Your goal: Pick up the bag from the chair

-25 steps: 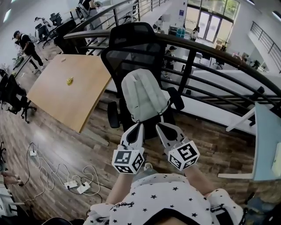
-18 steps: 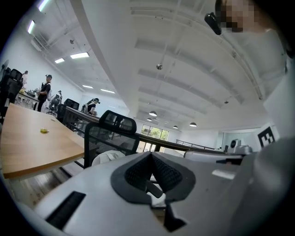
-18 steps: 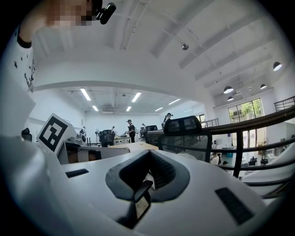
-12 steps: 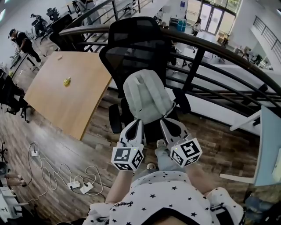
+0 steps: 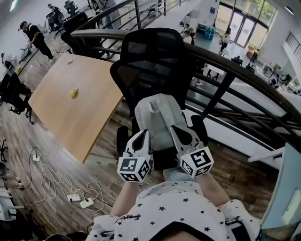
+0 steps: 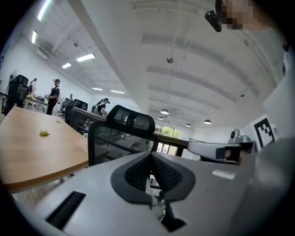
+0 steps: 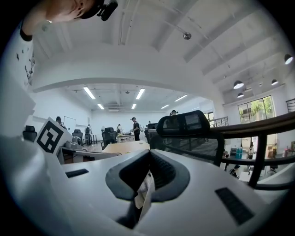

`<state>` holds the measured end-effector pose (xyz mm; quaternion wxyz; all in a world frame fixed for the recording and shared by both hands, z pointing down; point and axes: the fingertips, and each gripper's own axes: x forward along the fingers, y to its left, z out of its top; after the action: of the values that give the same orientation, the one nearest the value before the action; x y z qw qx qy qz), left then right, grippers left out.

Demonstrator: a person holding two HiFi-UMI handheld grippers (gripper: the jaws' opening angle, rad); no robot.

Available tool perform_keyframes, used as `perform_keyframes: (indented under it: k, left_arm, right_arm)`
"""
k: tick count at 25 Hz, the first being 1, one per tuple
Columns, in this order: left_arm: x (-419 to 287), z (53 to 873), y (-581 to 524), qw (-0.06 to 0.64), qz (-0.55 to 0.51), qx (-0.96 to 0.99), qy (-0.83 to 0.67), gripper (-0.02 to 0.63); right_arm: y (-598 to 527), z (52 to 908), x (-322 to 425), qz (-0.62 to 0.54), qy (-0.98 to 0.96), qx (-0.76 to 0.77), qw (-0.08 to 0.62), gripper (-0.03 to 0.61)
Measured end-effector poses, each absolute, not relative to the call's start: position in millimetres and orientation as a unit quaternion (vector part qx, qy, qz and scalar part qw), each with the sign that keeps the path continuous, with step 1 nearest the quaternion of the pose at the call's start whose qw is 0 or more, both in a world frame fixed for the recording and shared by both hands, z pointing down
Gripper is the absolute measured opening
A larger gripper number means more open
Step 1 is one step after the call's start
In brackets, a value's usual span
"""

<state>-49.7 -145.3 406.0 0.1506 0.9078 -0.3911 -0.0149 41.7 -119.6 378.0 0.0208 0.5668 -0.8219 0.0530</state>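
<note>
On the black office chair (image 5: 155, 61), the grey backpack (image 5: 157, 117) is leaning upright against the backrest. I am holding both tools at its lower edge: the left tool (image 5: 143, 135) is staying pressed together, empty, and the right tool (image 5: 175, 130) is pinching a pale strip (image 7: 145, 189).

I get a bright, even feed: ceiling strip lights (image 7: 89, 92) plus daylight through the far windows (image 5: 244, 14). Shadows are weak. Fisheye bends the railing (image 5: 244, 70), both gripper views have black corners, and the jaws look soft up close.
</note>
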Motion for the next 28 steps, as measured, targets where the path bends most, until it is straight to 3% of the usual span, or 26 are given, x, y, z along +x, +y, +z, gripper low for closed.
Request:
perform_keyframes:
  k: [10,19,23,26,28]
  left_arm:
    - [-12.3,438.3,-235.5,0.150,0.004,0.882,-0.446,0.012]
    - [1.6,505.7,-283.6,0.155,0.063,0.862,-0.478,0.015]
    - [4.7,538.6,-293.8,0.148,0.109,0.859,-0.478,0.122]
    - [4.9,563.0,-300.6,0.130,0.143,0.856,-0.480,0.171]
    - [4.7,578.1,-305.7,0.119,0.164,0.853,-0.480,0.190]
  right_arm:
    - [-226.8,405.2,75.8,0.068,-0.860,0.502,0.063,-0.005]
    - [-286.0,478.8,90.5,0.072,-0.877,0.462,0.114,-0.005]
    - [-297.2,513.0,92.5,0.074,-0.876,0.453,0.146,-0.001]
    - [-304.9,536.7,93.4,0.065,-0.874,0.450,0.173,0.074]
    - [-310.6,551.8,93.0,0.051,-0.872,0.446,0.195,0.080]
